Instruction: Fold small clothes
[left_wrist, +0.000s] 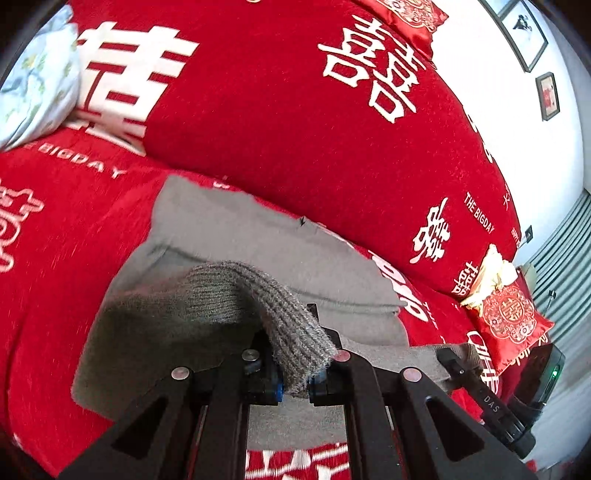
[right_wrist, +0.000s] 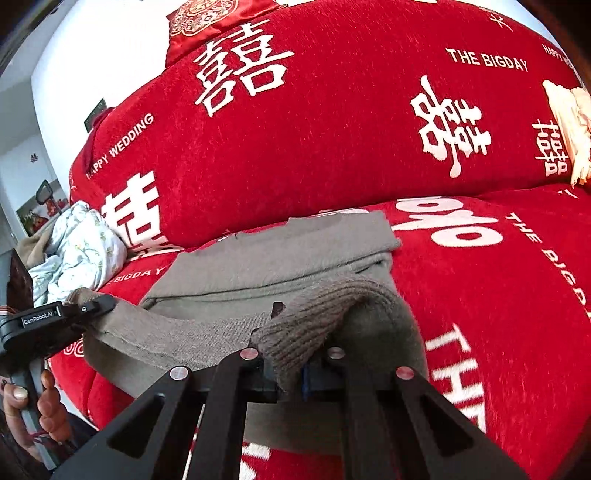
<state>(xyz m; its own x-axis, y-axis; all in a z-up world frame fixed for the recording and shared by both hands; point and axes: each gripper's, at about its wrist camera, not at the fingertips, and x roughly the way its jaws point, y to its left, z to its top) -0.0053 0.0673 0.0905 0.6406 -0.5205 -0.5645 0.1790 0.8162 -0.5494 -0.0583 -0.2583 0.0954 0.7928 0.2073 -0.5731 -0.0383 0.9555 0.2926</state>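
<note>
Grey knitted garment lies on a red bedspread with white lettering, at the foot of a heaped red quilt. Left gripper is clamped on the garment's ribbed hem, that corner lifted off the bed. Right gripper is likewise closed on the ribbed hem at the other near corner, raised too. A light floral cloth sits at the bed's left edge. Red embroidered cushion rests toward the right edge.
</note>
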